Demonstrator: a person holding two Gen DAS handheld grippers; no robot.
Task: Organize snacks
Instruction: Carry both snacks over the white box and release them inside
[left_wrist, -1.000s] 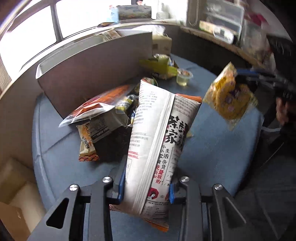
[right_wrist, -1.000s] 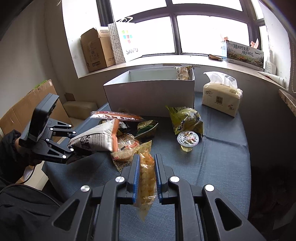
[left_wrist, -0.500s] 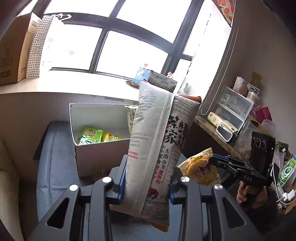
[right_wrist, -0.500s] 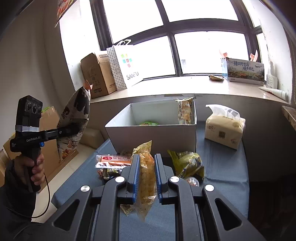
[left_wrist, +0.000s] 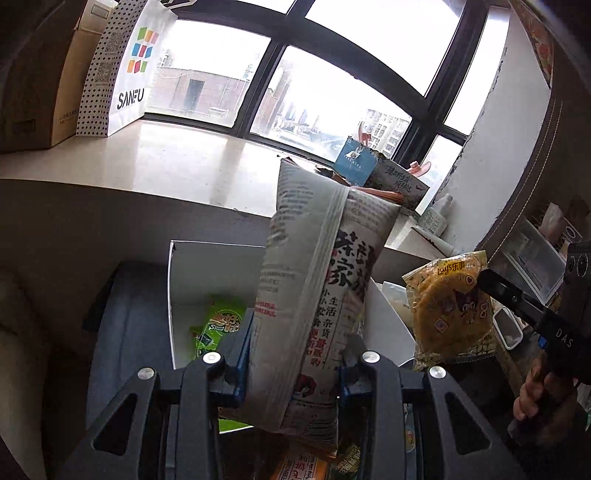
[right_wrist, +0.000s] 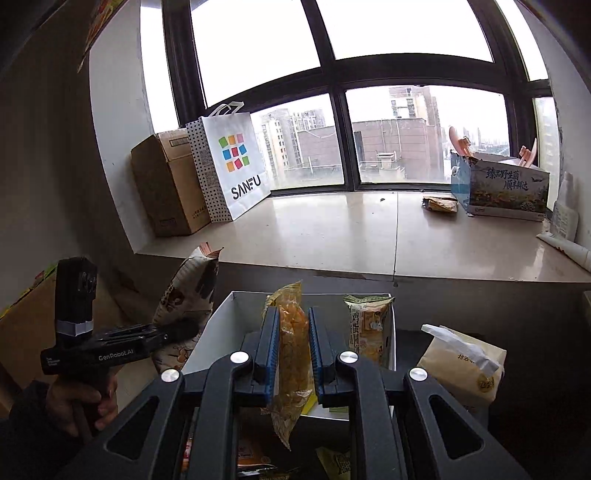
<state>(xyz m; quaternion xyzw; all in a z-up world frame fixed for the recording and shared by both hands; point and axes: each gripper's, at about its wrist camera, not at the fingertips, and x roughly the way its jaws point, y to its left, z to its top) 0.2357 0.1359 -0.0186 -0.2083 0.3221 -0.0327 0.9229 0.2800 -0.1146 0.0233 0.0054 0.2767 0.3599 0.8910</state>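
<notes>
Jaws clamped both sides — left gripper w/ newsprint bag, right gripper w/ chips pack — white box below.

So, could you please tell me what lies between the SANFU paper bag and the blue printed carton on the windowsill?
In the right wrist view, mostly bare windowsill separates the SANFU bag from the carton; only a small crumpled wrapper lies there, beside the carton.

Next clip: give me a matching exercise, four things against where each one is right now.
Things:
1. newsprint snack bag
2. yellow chip bag
3. green snack packet
4. SANFU paper bag

Places:
A. on the windowsill
B. inside the white box
C. in the right gripper
D. in the left gripper

Pairs: 1-D, 2-C, 3-B, 4-A
</notes>
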